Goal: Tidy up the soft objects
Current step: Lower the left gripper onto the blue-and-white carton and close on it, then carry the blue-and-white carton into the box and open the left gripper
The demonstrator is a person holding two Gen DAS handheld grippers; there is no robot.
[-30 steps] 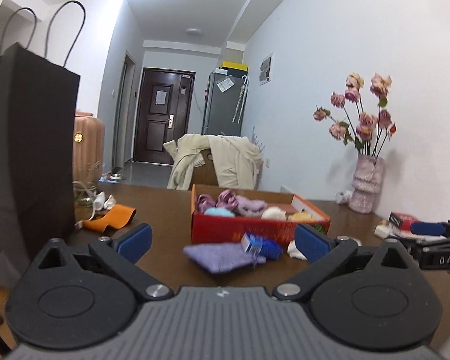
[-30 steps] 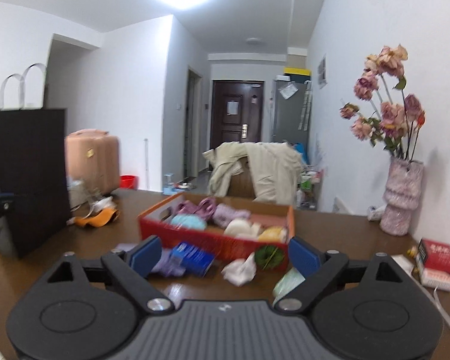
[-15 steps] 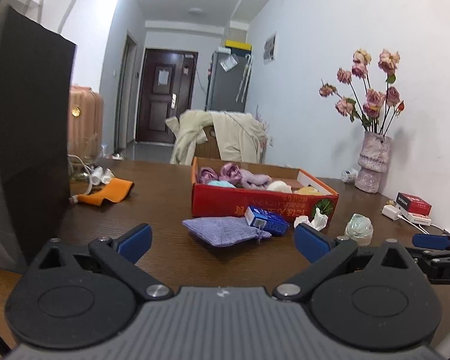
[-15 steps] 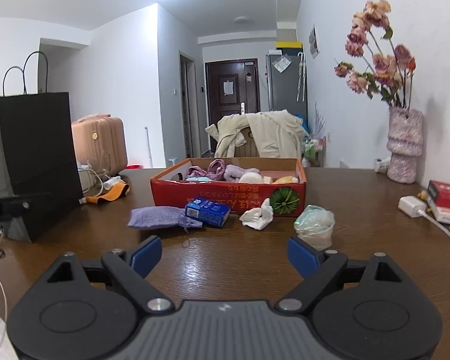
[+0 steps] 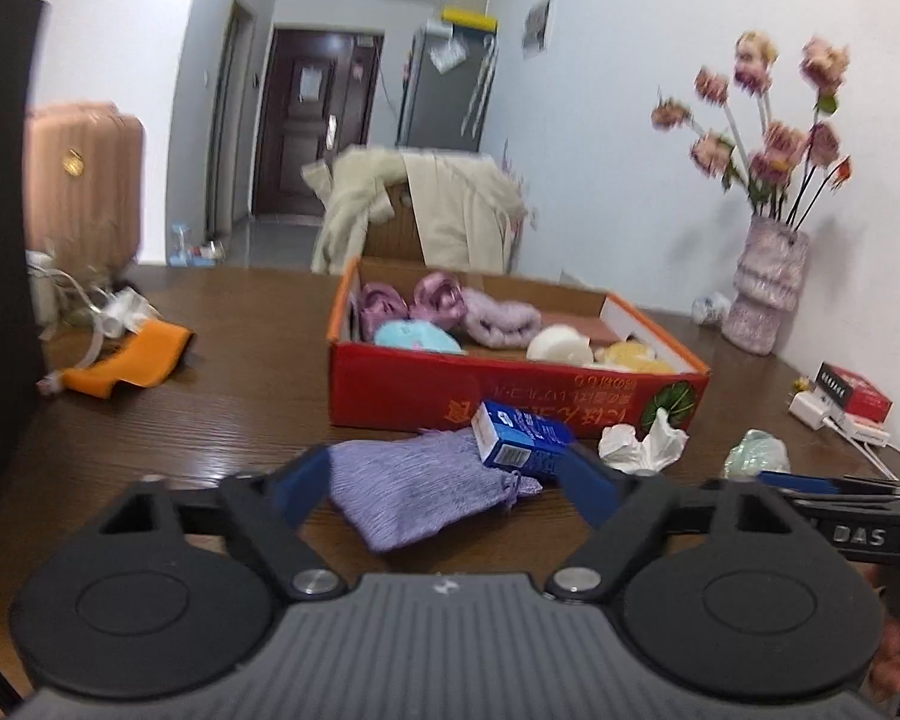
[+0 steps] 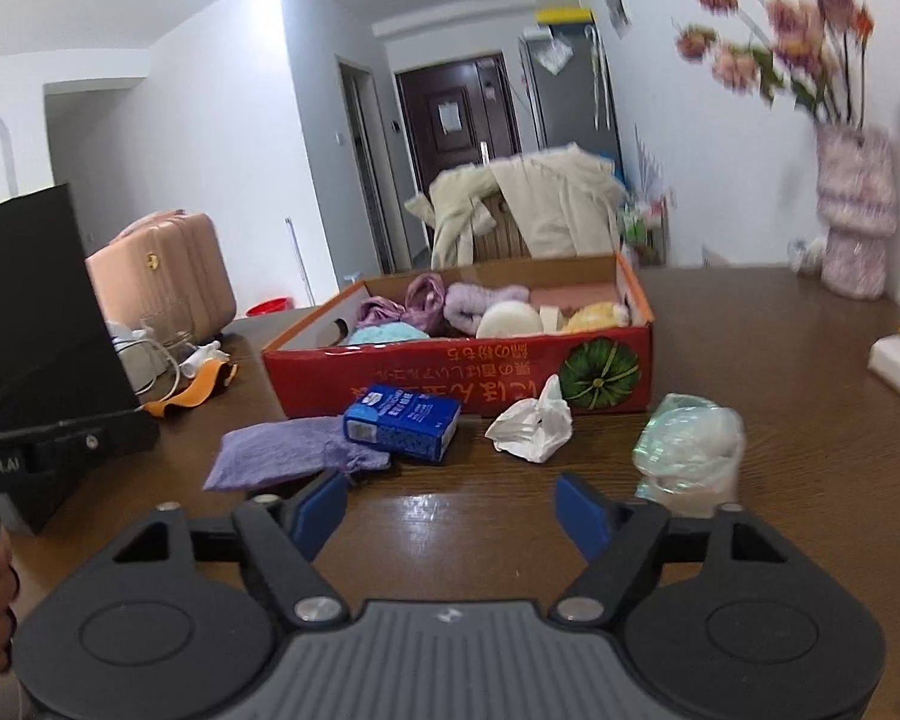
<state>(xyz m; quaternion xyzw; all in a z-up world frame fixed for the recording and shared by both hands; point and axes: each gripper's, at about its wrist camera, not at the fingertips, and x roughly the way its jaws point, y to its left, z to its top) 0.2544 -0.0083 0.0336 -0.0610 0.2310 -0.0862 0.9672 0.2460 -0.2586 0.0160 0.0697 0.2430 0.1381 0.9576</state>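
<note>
A red cardboard box on the brown table holds several soft items in purple, blue, white and yellow. In front of it lie a purple cloth pouch, a blue carton, a crumpled white tissue and a greenish plastic wad. My left gripper is open, its fingers on either side of the pouch's near end. My right gripper is open and empty over bare table, just short of these items.
A black paper bag stands at the left. An orange cloth with white cables lies left of the box. A vase of pink flowers, a charger and a red box are at the right.
Both grippers have moved forward and lower toward the items in front of the box. The left one now has the purple pouch between its open fingers.
</note>
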